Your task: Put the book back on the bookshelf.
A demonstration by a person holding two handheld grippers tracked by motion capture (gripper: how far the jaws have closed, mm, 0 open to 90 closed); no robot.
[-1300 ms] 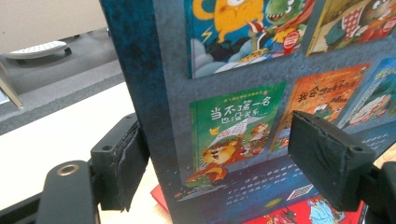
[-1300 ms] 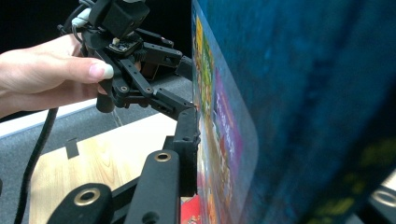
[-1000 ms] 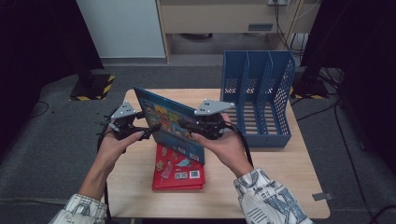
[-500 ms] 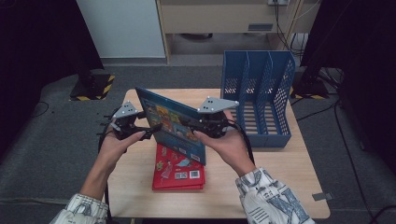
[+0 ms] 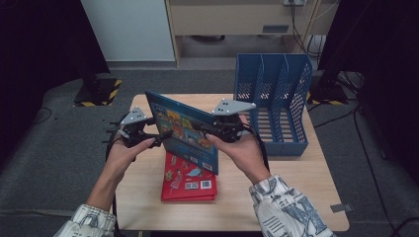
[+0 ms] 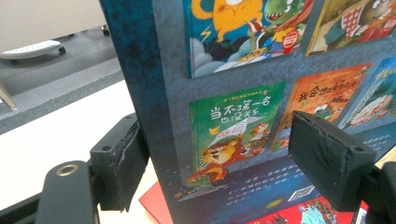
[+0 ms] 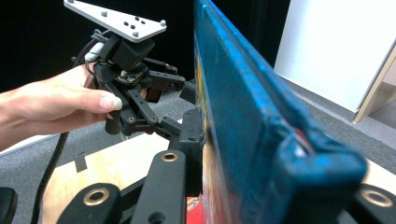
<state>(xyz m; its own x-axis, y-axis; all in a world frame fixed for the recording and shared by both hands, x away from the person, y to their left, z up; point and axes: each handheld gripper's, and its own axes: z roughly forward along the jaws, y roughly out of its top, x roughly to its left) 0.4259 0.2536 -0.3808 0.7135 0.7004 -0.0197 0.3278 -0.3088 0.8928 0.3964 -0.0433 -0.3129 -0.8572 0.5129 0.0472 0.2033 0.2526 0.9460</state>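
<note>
High view: the right tongs (image 5: 200, 130) are seen shut tight on the right edge of the blue book (image 5: 180, 129). The left tongs (image 5: 159, 137) are held half open around its left edge, with one pad (image 6: 122, 163) laid on it and the other just off. Nothing has been moved since a moment ago, so the book is only being steadied, tilted, above the middle of the desk (image 5: 296, 197). The blue rack (image 5: 272, 84) at the far right corner is likely meant for it.

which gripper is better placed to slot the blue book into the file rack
Right. The right gripper is clamped on the blue book and sits beside the rack; the left gripper straddles the far edge, one pad off.
</note>
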